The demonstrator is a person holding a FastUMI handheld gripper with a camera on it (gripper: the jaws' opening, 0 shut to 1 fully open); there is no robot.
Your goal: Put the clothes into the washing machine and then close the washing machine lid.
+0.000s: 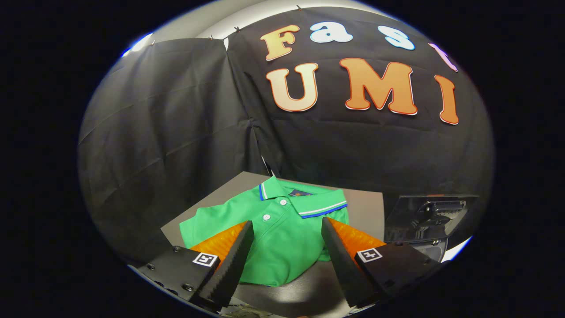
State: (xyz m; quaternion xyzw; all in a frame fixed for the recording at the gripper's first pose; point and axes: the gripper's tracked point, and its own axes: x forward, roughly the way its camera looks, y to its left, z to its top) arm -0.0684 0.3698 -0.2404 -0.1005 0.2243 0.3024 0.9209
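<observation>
A folded green polo shirt with a blue-and-white striped collar and white buttons lies on a grey table. My gripper hovers over the shirt's near half, open wide, with the left finger and right finger spread apart and the shirt's button placket showing between them. Neither finger presses on the cloth. Beyond the right finger, the washing machine's raised dark lid stands upright, and a bit of the machine's white rim shows below it.
Black cloth walls close off the booth behind and to the left of the table. The table's far edge runs just behind the shirt collar. Bare grey tabletop lies between the shirt and the washing machine.
</observation>
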